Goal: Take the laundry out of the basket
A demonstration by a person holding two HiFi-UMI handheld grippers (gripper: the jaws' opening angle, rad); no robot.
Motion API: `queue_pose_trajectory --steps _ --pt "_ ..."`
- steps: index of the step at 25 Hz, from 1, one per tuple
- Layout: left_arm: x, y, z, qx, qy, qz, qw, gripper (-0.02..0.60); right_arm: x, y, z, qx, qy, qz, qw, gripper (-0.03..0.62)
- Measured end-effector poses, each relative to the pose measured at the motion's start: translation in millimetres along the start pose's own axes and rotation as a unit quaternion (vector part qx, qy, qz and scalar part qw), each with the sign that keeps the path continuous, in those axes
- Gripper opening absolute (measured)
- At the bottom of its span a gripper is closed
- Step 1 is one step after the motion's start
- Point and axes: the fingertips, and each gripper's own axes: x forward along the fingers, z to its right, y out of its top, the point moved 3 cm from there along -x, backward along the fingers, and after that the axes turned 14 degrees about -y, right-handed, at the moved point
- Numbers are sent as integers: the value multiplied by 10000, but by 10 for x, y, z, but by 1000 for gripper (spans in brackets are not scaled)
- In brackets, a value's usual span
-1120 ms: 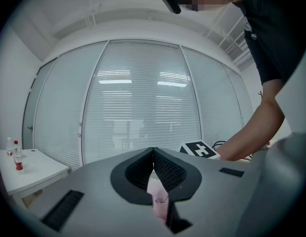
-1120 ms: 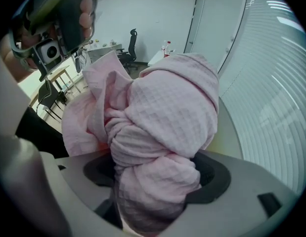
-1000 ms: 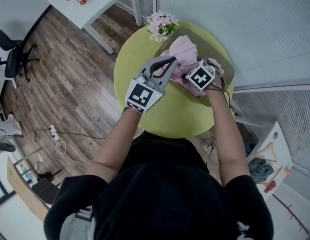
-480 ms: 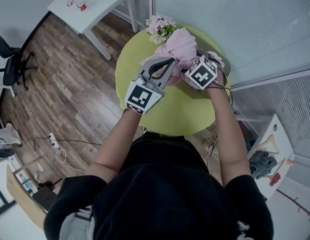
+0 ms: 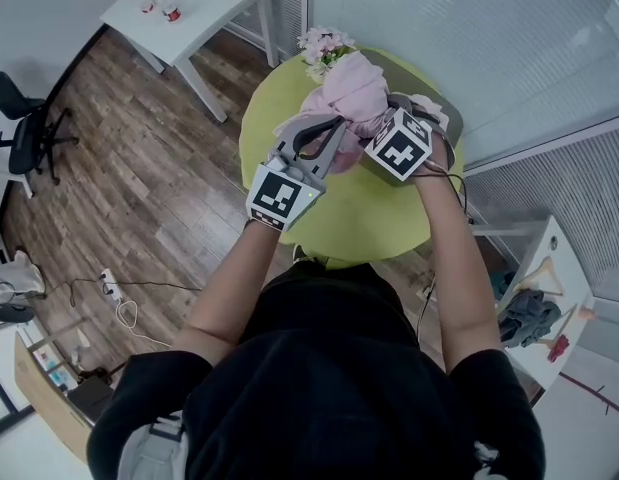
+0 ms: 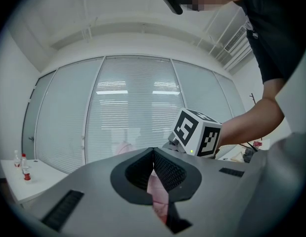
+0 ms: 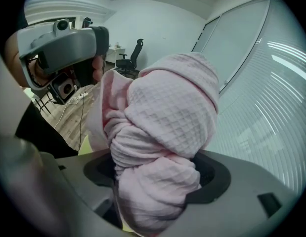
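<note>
Head view: pink laundry [image 5: 354, 88] is seen bunched up above the basket [image 5: 452, 120], at the far side of the round green table [image 5: 329, 218]. It is flanked by both grippers: L gripper [image 5: 336, 128] at its near-left edge, R gripper [image 5: 382, 120] just under its right side. Flowers [image 5: 324, 46] sit just behind. A tail of cloth is judged to trail toward the basket, but its end can't be made out.

L gripper view: jaws are closed tip to tip, with only a thin pink fold nipped betw. them. The R gripper's marker cube [image 6: 197, 132] is seen close ahead-right.

R gripper view: jaws are held wide and filled by a thick wad, so the bulk is gripped here. The bundle's long axis runs roughly along the jaws, and the mass bulges beyond the tips.

Relation that counts: load sits mostly w/ the R hand, directly over the basket. Clearing the rim is judged to call for more height first, then travel toward the bare table.

Material: waffle-weave cotton, soft, twisted into ropey rolls. Likely to sag and slip.
</note>
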Motion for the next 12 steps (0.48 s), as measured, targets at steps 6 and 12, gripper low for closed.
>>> queue_pose_trajectory --steps 6,12 --pt "-111 83 115 55 150 47 9999 11 -194 52 -105 -207 -15 84 9997 411" --pt "-198 161 316 141 427 -17 9990 11 -363 32 -278 -445 139 165 9988 411"
